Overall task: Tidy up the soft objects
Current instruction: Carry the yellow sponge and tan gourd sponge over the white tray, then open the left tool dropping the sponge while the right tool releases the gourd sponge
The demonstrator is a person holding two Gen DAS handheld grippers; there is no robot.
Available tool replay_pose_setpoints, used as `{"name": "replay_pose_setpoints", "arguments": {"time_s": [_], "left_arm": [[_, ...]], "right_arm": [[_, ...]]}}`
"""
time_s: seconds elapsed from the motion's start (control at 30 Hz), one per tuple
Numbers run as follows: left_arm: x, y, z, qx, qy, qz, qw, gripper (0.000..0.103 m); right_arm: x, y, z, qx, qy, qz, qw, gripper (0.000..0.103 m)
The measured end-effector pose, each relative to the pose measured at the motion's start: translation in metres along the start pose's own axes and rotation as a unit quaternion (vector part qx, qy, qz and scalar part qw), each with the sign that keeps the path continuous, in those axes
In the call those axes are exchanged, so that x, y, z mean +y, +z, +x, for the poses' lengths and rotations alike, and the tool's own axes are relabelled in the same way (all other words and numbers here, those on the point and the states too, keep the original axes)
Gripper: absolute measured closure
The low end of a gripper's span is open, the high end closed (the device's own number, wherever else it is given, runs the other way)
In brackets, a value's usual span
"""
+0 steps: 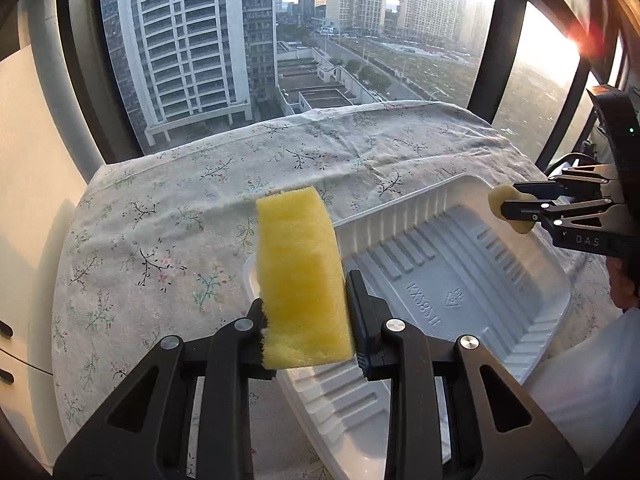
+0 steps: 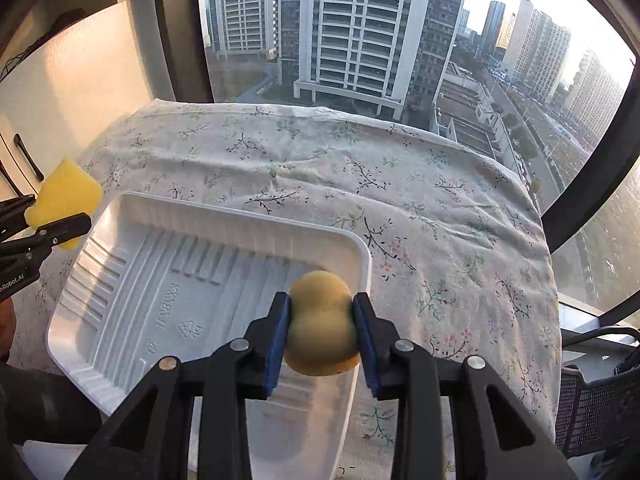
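Left wrist view: a yellow rectangular foam sponge block (image 1: pixel 302 276) is pinched near its lower end between the pads of the left gripper (image 1: pixel 308 320), jaws closed down onto it with the foam slightly squeezed. The block's long axis runs along the fingers, its free end pointing away toward the far edge of the tabletop and tilted a little left. It is held in the air over the near-left rim of the white ribbed plastic tray (image 1: pixel 472 276), not yet inside it.

Right wrist view: a tan rounded gourd-shaped sponge (image 2: pixel 322 328) is clamped at its waist by the right gripper (image 2: pixel 322 334), jaws narrowed onto it so both lobes bulge. Its long axis also follows the fingers, smaller lobe pointing away. It is carried above the tray's near-right part, clear of the floor.

The tray lies empty on the floral white cloth (image 2: pixel 400 184) covering the tabletop, toward the near edge, its length set diagonally.

Step judged in hand: both pieces being brought over the tray for release. To be done well, each should be lowered close to the tray floor before the jaws are opened, placed apart at opposite ends, the block laid flat along the tray's length. Foam may spring back and bounce out if dropped from height.
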State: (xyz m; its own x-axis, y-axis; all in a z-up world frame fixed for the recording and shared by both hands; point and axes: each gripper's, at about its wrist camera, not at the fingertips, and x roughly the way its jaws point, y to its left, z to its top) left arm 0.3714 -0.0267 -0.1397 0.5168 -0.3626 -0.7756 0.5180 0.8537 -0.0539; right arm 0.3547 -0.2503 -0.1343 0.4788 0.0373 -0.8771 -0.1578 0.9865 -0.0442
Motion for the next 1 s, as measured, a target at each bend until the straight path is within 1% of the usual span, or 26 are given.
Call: {"name": "replay_pose_setpoints", "arguments": {"time_s": [0.07, 0.17, 0.3, 0.37, 0.4, 0.43, 0.57, 0.67, 0.73, 0.8, 0.87, 0.93, 1.0], "left_arm": [[0.000, 0.002, 0.011, 0.016, -0.018, -0.004, 0.9997, 0.078], [0.001, 0.001, 0.024, 0.033, -0.027, -0.008, 0.9991, 0.078], [-0.001, -0.001, 0.037, 0.062, -0.055, -0.004, 0.9965, 0.077], [-0.003, -0.003, 0.044, 0.083, -0.048, -0.004, 0.9953, 0.070], [-0.003, -0.004, 0.048, 0.097, -0.046, -0.007, 0.9942, 0.058], [-0.003, -0.004, 0.050, 0.105, -0.045, -0.011, 0.9934, 0.052], [-0.008, -0.005, 0.044, 0.090, -0.029, -0.003, 0.9956, 0.052], [-0.013, -0.003, 0.033, 0.066, 0.006, 0.014, 0.9977, 0.052], [-0.013, 0.000, 0.024, 0.052, 0.024, 0.027, 0.9980, 0.050], [-0.010, 0.004, 0.015, 0.037, 0.042, 0.026, 0.9981, 0.049], [-0.004, 0.007, 0.007, 0.024, 0.049, 0.009, 0.9985, 0.043], [0.007, 0.007, 0.001, 0.020, 0.030, -0.024, 0.9991, 0.042], [0.018, 0.005, -0.003, 0.018, 0.016, -0.060, 0.9979, 0.042]], "right_arm": [[0.005, 0.003, 0.008, 0.008, 0.000, -0.006, 1.000, 0.068], [0.010, 0.003, 0.019, 0.020, 0.004, -0.013, 1.000, 0.068], [0.013, 0.001, 0.031, 0.033, -0.001, -0.021, 0.999, 0.068], [0.013, 0.000, 0.031, 0.030, -0.002, -0.022, 0.999, 0.067], [0.013, 0.000, 0.031, 0.030, -0.004, -0.022, 0.999, 0.067], [0.014, 0.000, 0.030, 0.030, -0.003, -0.023, 0.999, 0.063], [0.017, -0.001, 0.030, 0.036, 0.000, -0.027, 0.999, 0.058], [0.019, -0.002, 0.023, 0.030, 0.001, -0.031, 0.999, 0.057], [0.018, -0.002, 0.016, 0.025, 0.004, -0.030, 0.999, 0.050], [0.016, -0.001, 0.007, 0.016, -0.001, -0.025, 1.000, 0.047], [0.012, -0.001, -0.001, 0.009, -0.001, -0.014, 1.000, 0.047], [0.005, -0.003, -0.008, 0.006, 0.001, 0.001, 1.000, 0.047], [-0.001, -0.005, -0.015, 0.006, 0.000, 0.013, 1.000, 0.047]]}}
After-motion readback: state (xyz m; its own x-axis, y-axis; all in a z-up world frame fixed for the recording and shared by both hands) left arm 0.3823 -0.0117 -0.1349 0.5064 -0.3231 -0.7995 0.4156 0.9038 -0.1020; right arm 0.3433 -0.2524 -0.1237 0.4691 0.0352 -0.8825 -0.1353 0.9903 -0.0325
